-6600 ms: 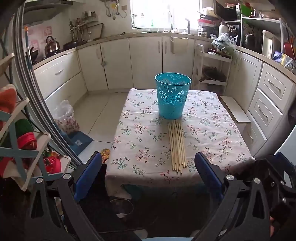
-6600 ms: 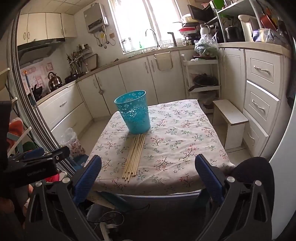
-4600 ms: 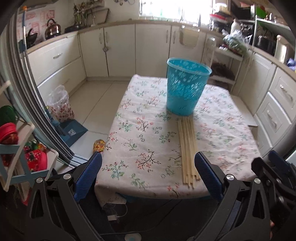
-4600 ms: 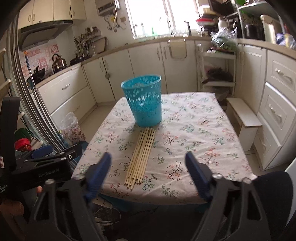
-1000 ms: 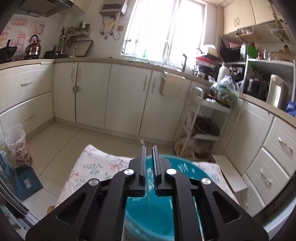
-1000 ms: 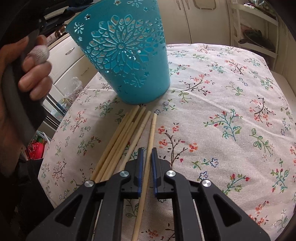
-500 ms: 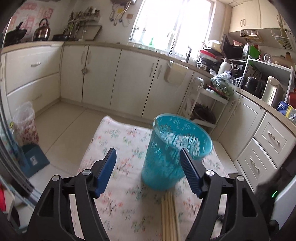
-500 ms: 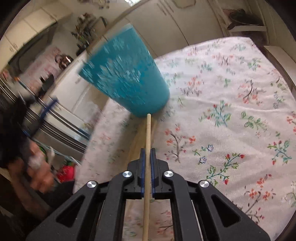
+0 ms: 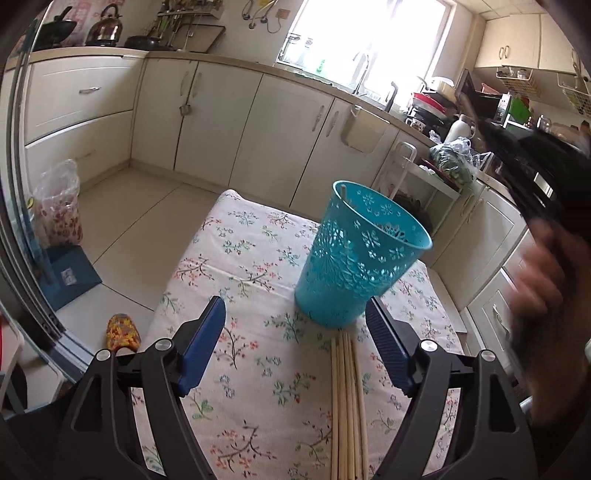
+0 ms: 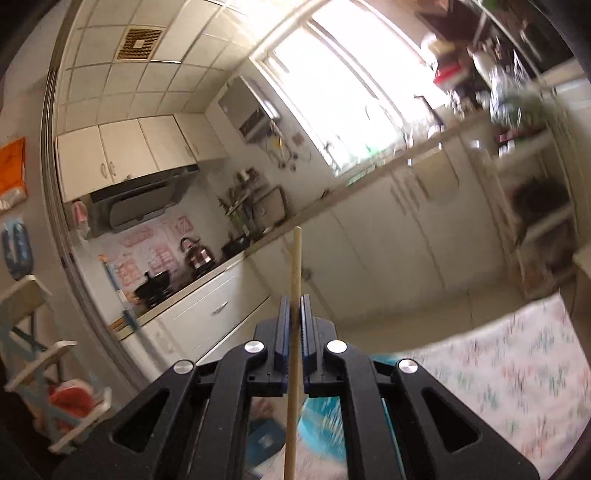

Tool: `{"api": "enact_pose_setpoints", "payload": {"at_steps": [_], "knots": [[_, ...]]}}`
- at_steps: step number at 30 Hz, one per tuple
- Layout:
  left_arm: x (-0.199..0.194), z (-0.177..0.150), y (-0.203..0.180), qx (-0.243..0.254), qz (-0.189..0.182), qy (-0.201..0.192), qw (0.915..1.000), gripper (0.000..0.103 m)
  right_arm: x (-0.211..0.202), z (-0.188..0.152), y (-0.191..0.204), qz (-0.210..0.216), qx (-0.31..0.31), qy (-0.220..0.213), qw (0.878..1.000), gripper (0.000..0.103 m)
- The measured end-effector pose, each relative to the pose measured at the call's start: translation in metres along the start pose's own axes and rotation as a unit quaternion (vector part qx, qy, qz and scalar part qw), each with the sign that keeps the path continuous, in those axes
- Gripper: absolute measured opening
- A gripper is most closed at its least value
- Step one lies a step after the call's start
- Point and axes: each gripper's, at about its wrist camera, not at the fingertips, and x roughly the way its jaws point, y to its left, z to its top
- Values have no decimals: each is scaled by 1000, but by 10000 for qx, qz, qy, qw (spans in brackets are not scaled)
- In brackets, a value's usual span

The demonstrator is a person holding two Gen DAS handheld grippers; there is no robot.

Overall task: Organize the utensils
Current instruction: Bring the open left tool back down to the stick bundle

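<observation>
The tabletop [image 9: 236, 280] is draped in a pale cloth printed with small flowering sprigs in red, green and blue. It stands in a kitchen of cream cabinets [image 9: 221, 110] on a light tiled floor [image 9: 140, 206]. Along the far wall a counter runs under a bright window [image 9: 365, 33], with a tap at the sink, a kettle [image 9: 107, 27] and dark pans at the left end. In the right wrist view a range hood [image 10: 140, 201] sits under wall cabinets and a white water heater [image 10: 251, 107] hangs beside the window. No writing can be read: the pink panels behind the stove are too blurred.

A turquoise basket [image 9: 362, 254] with cut-out flower patterns stands upright on the cloth, one pale stick leaning inside against its far rim. Just in front of its base lies a bundle of wooden sticks [image 9: 347, 398], side by side, pointing toward the camera.

The left tongs [image 9: 295, 347] stand spread, having just been opening, with nothing between the blue pads; the basket's foot and the stick tips show through the gap. The right tongs [image 10: 294, 310] are pressed together, pinching a single wooden stick [image 10: 296, 258] that rises past the tips, with the basket blurred beneath. A blurred hand [image 9: 546, 280] shows at the right edge of the left wrist view.
</observation>
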Motion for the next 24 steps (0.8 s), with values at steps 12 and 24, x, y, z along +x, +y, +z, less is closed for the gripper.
{"api": "enact_pose_setpoints", "payload": {"at_steps": [12, 24], "knots": [[-2, -8, 0, -27, 6, 39, 10000, 77, 44, -59, -9, -695, -856, 553, 9924, 7], [-16, -12, 4, -90, 178, -31, 9998, 81, -64, -124, -22, -1072, -311, 2160, 9700, 24]]}}
